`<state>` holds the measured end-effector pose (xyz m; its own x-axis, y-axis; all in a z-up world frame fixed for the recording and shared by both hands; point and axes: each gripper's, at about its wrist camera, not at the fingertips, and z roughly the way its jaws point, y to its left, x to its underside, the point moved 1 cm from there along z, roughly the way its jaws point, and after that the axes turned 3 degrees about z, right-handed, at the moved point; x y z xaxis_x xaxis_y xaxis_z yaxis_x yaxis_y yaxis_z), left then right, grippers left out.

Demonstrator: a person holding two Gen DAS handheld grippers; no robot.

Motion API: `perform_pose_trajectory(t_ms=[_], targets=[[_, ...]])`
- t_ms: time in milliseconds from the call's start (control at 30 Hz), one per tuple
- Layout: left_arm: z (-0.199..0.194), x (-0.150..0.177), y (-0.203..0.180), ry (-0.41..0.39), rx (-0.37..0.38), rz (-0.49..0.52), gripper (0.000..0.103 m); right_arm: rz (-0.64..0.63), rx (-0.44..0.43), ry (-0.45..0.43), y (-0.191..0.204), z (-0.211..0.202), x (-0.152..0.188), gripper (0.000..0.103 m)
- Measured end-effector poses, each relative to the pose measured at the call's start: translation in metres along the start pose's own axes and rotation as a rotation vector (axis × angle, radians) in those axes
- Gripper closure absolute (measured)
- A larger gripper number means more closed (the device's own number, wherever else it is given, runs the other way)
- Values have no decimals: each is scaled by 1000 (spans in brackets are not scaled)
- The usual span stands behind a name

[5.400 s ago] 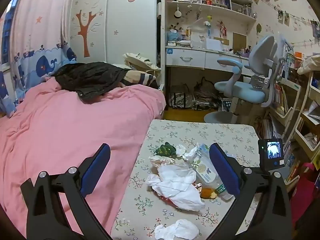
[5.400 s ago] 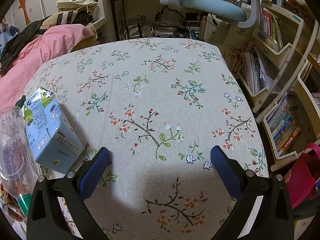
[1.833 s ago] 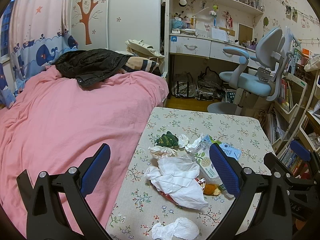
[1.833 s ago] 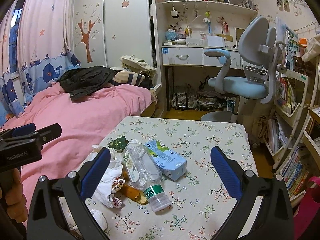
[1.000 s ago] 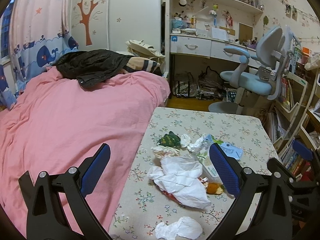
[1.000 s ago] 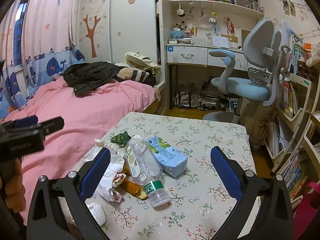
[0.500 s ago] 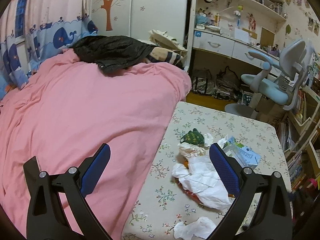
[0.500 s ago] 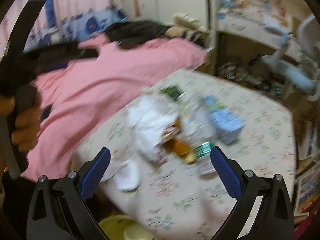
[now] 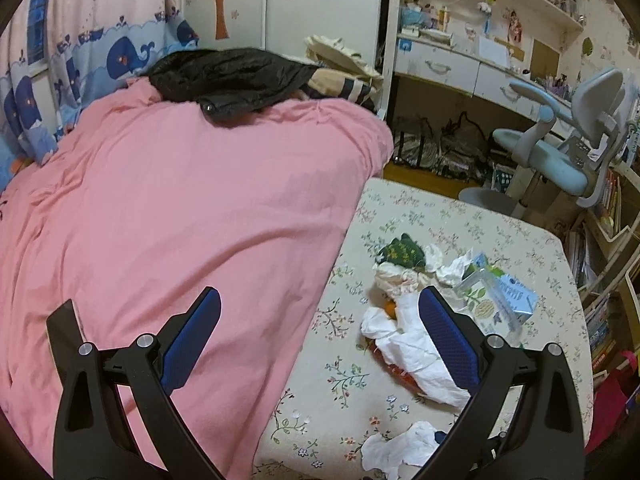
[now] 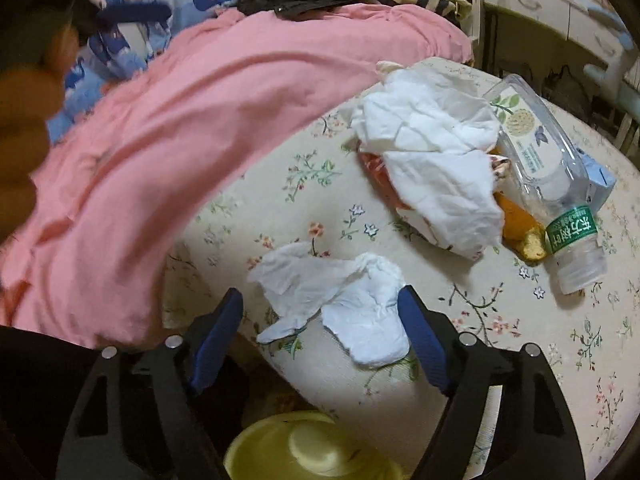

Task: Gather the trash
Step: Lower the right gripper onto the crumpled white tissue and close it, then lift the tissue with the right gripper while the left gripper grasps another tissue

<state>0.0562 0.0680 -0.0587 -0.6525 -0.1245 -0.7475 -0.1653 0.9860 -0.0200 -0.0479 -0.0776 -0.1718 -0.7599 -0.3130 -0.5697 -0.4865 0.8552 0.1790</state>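
A heap of trash lies on the floral table (image 10: 520, 352). In the right wrist view my right gripper (image 10: 320, 312) is open, its blue fingers either side of a crumpled white tissue (image 10: 340, 300) at the table's near edge. Beyond it lie a larger white tissue (image 10: 432, 160), an orange peel (image 10: 520, 228), an empty plastic bottle (image 10: 548, 176) and a blue carton (image 10: 600, 184). In the left wrist view my left gripper (image 9: 320, 320) is open and empty, above the bed's edge; the tissues (image 9: 416, 344), the carton (image 9: 508, 300) and a green wrapper (image 9: 400, 250) show there.
A yellow bin (image 10: 312, 452) stands below the table's near edge. A pink bed (image 9: 180, 220) abuts the table's left side. A blue desk chair (image 9: 560, 160), a desk and bookshelves (image 9: 608, 220) stand beyond and to the right.
My right gripper has swung down and forward to the near tissue at the table's edge. The left gripper has drifted left, over the bed.
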Motion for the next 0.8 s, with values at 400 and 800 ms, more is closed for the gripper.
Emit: perform_pose_trajectory(t_ms=[400, 800], targets=[[52, 25, -50, 146, 59, 178, 7, 80, 1, 12, -45, -22, 8, 90], [101, 39, -103, 217, 161, 318, 61, 209, 5, -52, -98, -55, 9, 90]])
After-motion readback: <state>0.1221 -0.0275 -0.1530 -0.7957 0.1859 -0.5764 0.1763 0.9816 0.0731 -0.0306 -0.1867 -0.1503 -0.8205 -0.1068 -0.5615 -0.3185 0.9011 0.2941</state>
